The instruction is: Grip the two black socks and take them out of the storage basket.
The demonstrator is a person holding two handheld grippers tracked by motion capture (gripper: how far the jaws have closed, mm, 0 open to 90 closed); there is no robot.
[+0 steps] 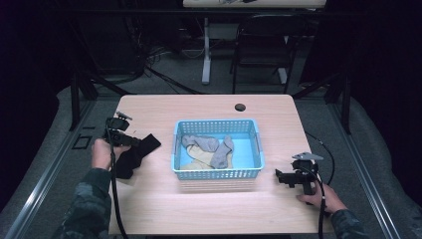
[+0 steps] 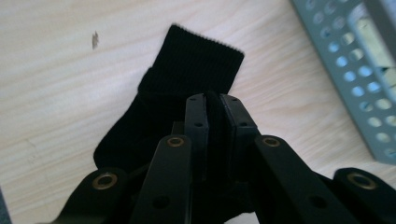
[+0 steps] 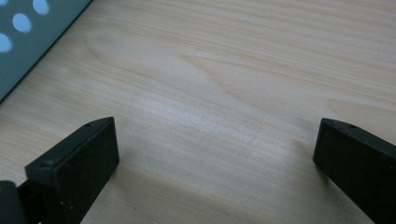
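A black sock (image 1: 137, 152) lies on the wooden table (image 1: 209, 209) left of a blue basket (image 1: 216, 123). My left gripper (image 1: 135, 141) is shut on it. In the left gripper view the jaws (image 2: 214, 100) pinch a fold of the sock (image 2: 187, 70), whose ribbed cuff spreads flat on the wood beyond them. My right gripper (image 1: 279, 175) rests low over the table to the right of the basket, open. The right gripper view shows its jaws (image 3: 215, 149) wide apart over bare wood with nothing between them.
Inside the basket lie two grey socks (image 1: 204, 143) and a beige one (image 1: 194, 162). The basket wall (image 2: 345, 79) stands close on the right in the left gripper view, and its corner (image 3: 28, 32) is at the upper left in the right gripper view. A round hole (image 1: 240, 107) marks the table's far edge.
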